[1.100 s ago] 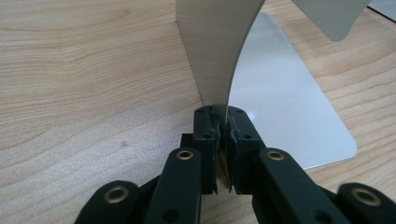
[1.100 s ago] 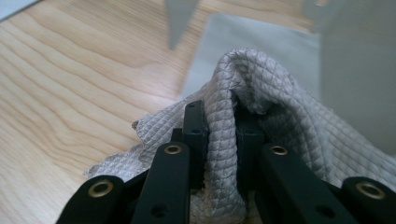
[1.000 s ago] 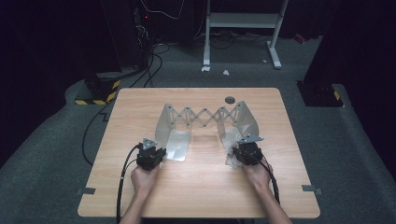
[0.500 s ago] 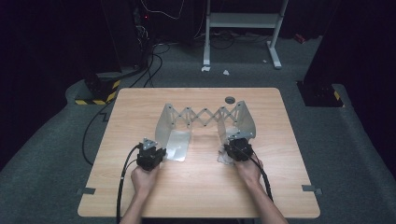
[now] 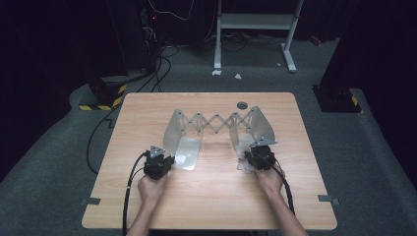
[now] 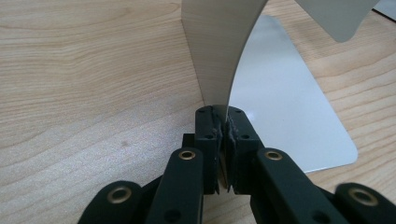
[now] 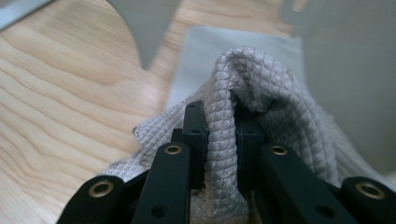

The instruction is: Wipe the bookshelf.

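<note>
A metal rack stands mid-table: two bent plates joined by a scissor lattice point(image 5: 216, 120). My left gripper point(image 5: 168, 157) point(image 6: 223, 122) is shut on the near edge of the left plate's upright wall point(image 6: 215, 56), and that plate's flat base point(image 6: 280, 107) point(image 5: 187, 152) lies to the side of the jaws. My right gripper point(image 5: 249, 158) point(image 7: 219, 123) is shut on a fold of grey quilted cloth point(image 7: 266, 93) point(image 5: 242, 164). The cloth lies bunched on the base of the right plate point(image 5: 260, 128).
The wooden table point(image 5: 211, 196) has bare room in front of the rack and on both sides. A small dark round disc point(image 5: 241, 104) lies near the far edge. Cables trail from both grippers toward the near edge.
The right gripper shifted slightly to the left with the cloth and then came back a little. The left gripper kept still on the plate.
</note>
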Available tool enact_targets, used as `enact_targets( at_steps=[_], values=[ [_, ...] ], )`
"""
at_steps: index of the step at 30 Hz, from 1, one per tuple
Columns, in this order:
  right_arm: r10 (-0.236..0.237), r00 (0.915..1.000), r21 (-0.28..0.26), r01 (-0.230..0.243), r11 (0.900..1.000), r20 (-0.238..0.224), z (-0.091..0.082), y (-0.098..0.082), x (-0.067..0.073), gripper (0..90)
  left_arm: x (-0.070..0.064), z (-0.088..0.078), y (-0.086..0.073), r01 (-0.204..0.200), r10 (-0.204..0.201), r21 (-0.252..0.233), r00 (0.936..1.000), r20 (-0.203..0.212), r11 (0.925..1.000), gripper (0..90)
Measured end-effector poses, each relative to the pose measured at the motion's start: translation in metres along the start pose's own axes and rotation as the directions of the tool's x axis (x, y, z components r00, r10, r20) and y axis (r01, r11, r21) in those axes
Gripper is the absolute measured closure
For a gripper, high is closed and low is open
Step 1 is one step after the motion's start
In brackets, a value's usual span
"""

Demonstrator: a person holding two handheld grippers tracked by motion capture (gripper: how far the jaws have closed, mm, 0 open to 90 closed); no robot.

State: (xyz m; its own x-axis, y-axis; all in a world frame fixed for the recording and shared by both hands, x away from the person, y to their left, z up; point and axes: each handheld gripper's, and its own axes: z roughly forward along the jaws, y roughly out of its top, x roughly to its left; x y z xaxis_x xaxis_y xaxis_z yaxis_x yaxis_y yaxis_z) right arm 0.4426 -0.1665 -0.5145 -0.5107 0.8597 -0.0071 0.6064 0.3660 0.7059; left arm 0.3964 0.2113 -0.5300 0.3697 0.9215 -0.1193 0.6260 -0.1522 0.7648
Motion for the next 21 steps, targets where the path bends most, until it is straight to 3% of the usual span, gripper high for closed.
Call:
enact_targets(
  at_steps=[8,17,21],
  values=[
    [-0.028,0.9994,0.003,0.028,1.000,-0.022,0.017,0.016,0.021,79.3,0.000,0.000,0.000,-0.001,0.001,0.001,1.0000,-0.002,1.0000,84.5],
    [-0.021,0.9987,0.024,0.020,0.999,0.046,0.011,0.012,-0.002,78.8,0.000,0.000,0.000,-0.004,0.004,0.001,1.0000,-0.005,1.0000,84.7],
    [-0.014,0.9991,0.027,0.013,1.000,0.041,0.012,0.014,-0.001,78.9,0.000,0.000,0.000,0.003,-0.003,0.000,1.0000,0.000,1.0000,84.9]
  ],
)
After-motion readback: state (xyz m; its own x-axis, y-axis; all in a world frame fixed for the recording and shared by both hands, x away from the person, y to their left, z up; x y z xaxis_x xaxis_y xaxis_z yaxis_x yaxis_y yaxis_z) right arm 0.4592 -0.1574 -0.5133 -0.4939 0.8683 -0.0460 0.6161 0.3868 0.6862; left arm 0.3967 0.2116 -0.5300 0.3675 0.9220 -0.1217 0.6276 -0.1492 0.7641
